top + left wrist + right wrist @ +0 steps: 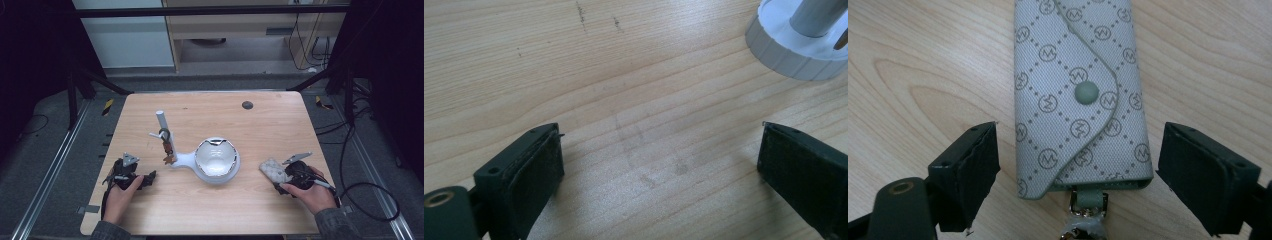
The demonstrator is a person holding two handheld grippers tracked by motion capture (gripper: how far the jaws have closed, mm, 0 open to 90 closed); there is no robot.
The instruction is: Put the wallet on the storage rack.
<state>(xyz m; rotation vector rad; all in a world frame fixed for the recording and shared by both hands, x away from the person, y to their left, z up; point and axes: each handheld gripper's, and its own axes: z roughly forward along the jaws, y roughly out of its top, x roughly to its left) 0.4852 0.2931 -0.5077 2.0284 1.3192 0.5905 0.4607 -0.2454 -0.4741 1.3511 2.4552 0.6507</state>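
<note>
key pouch (1080, 95) top cropped, stand (796, 42) base partly cut off

Overhead light is falling evenly on the worktop (260, 130); the surroundings are sitting in deep shadow. The high view is looking soft and low in detail. The white bowl (216, 159) is glaring slightly. A pale sheen is showing on the wood in the left gripper view. The patterned pouch (1080, 95) is rendering sharp; the fingers (968, 170) nearest the lens are blurring slightly.

Lab or recording-rig setting, not a home. Small wooden counter (280, 125) sits inside a dark metal frame (200, 11), with aluminium rails (47, 175) on grey carpet left of the left hand-held gripper (150, 177). Black cables (370, 200) loop on the floor right of the right hand-held gripper (276, 180). Hazard-tape markers (107, 106) and plain cabinets (240, 30) lie beyond.
</note>
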